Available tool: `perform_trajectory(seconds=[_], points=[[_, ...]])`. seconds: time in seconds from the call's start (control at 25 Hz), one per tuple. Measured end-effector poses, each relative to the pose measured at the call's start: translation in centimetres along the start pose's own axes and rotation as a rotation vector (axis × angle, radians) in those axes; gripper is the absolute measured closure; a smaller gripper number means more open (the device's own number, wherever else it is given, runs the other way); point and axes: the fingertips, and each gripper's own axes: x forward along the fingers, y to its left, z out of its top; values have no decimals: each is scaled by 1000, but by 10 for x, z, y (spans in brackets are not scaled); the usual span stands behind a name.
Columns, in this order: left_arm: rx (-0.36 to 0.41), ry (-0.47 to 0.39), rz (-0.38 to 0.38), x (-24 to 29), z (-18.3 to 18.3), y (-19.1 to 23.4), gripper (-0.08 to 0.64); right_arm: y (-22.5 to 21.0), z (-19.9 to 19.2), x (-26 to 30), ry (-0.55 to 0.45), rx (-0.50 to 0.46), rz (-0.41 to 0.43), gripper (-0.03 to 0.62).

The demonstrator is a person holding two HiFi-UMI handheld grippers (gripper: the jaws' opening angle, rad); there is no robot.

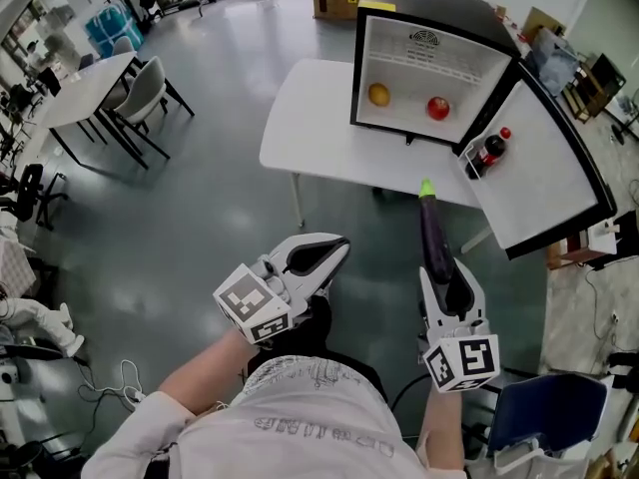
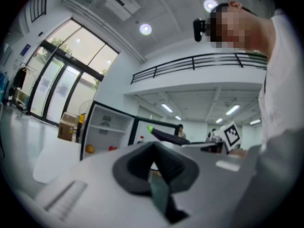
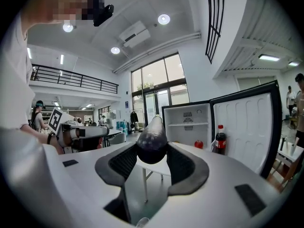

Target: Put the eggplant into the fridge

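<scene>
Between the jaws of the right gripper, the eggplant sits clamped.

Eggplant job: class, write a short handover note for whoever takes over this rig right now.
Right gripper: jaws shut on the eggplant, green stem end pointing at the fridge.
Left gripper: jaws together, empty.
Fridge: on the table ahead, door open.
Done: eggplant is in hand.
Left: carry it over, set it inside, let go.
</scene>
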Motion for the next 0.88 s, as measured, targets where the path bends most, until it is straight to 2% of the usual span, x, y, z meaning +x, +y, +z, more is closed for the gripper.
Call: perform_trajectory(seconds=[0.88], points=[[-64,39,-9,66,-4,163,552,-42,-1,156,87,13,-32,396]])
